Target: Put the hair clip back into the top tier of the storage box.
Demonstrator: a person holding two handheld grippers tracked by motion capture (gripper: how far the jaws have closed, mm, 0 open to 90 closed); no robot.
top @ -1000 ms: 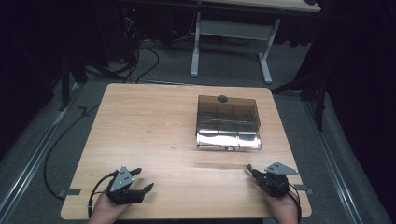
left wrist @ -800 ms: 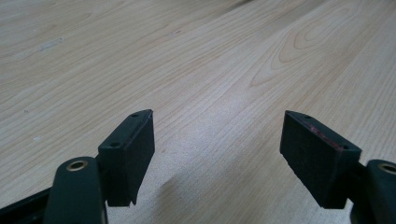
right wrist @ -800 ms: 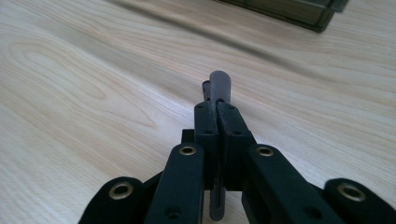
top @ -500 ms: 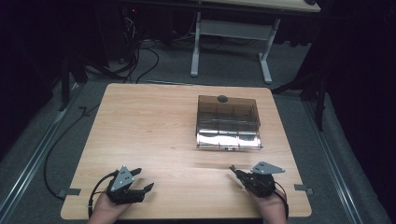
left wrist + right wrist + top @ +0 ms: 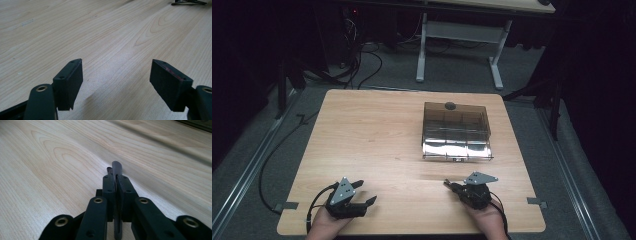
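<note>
At the table's front left, my left gripper (image 5: 366,191) rests low in a person's hand, its jaws wide apart. In the left gripper view it (image 5: 116,67) has only bare wood between the pads. My right gripper (image 5: 449,185) sits near the front edge right of centre and points left. In the right gripper view it (image 5: 115,178) has its pads close against a thin dark strip (image 5: 117,167) that pokes out past the tips. Those jaws have just been opening a little, with the strip still between them. A smoky clear plastic box (image 5: 456,131) stands behind the right gripper.
The light wooden table (image 5: 372,130) ends just behind both hands. The box has a black knob (image 5: 450,105) on its lid and inner dividers. Cables and a white desk frame (image 5: 459,50) stand on the dark floor beyond the far edge.
The right hand has slid leftward along the front of the table, away from the right edge. The left hand and the box have stayed where they were.
</note>
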